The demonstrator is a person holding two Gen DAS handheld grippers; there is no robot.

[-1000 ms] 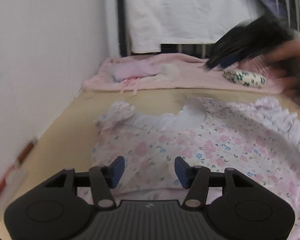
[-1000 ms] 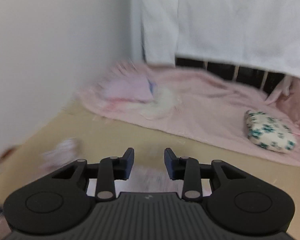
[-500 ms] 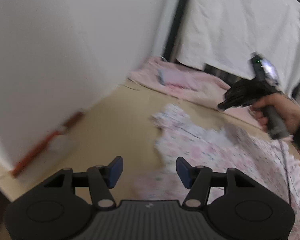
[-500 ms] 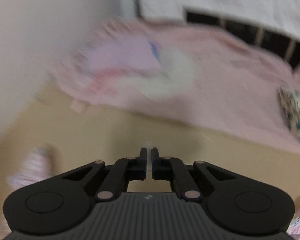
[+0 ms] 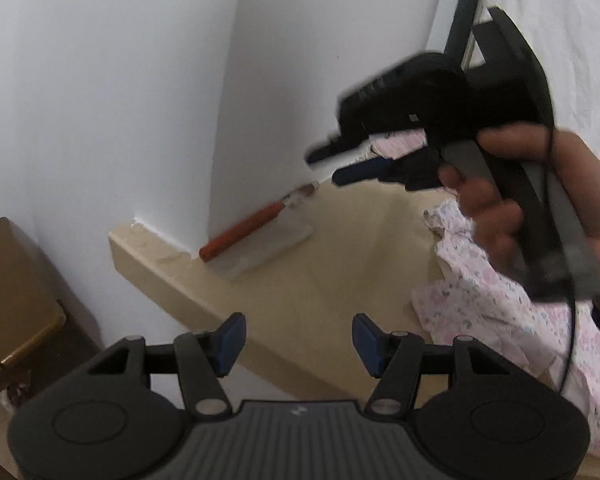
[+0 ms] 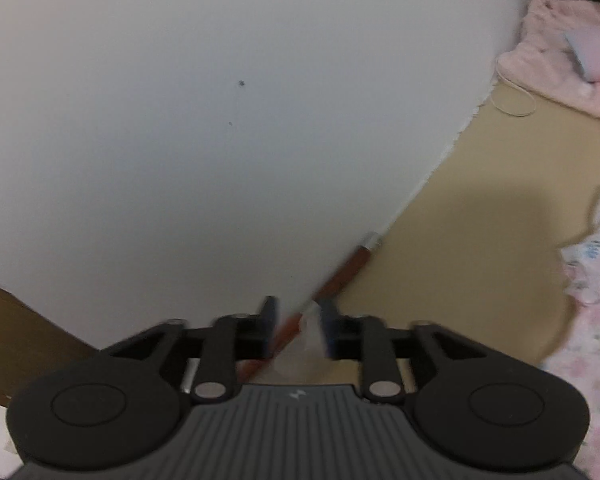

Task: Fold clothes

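A pink floral garment (image 5: 500, 312) with ruffled edges lies flat on the beige table (image 5: 340, 264), at the right of both views (image 6: 592, 312). My left gripper (image 5: 298, 340) is open and empty, held over the table's left front edge, away from the garment. My right gripper (image 6: 298, 322) is open and empty, facing the white wall, above an orange-handled tool. In the left wrist view the right gripper (image 5: 332, 166) hovers above the table, left of the garment's corner.
An orange-handled tool (image 5: 252, 226) on a clear sheet lies against the white wall (image 5: 120, 100). A pink blanket (image 6: 556, 56) with folded clothes sits at the table's far end. A brown wooden stand (image 5: 12, 292) is left of the table.
Both grippers have swung left, away from the garment, toward the wall. The right gripper, shut half a second ago, has opened. The left gripper stays open.
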